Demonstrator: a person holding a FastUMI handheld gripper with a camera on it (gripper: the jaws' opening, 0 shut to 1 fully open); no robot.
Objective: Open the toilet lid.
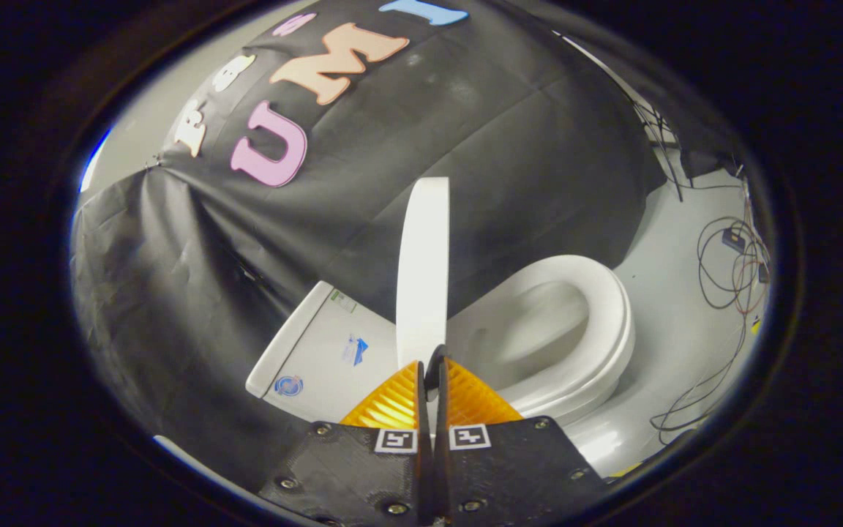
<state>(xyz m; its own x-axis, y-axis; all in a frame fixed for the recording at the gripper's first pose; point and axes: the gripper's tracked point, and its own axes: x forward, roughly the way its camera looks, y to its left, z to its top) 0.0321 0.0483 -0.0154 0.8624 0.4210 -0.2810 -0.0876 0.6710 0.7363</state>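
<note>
With the toilet lid (422, 271) raised edge-on at frame centre, between the tank (317, 351) lower left and the seat (597, 329) right, the tongs (432, 373) pinch its rim; the next move likely calls for tilting it tankward, then release.

The claw (432, 366) hides the toilet lid's (422, 271) near edge, so its grip there is unclear.

Setting: a lab recording booth, not a home bathroom; black cloth wall (524, 161) hung behind a white toilet (575, 329), loose cables (729, 271) trailed over the pale floor (677, 322) beside it
</note>
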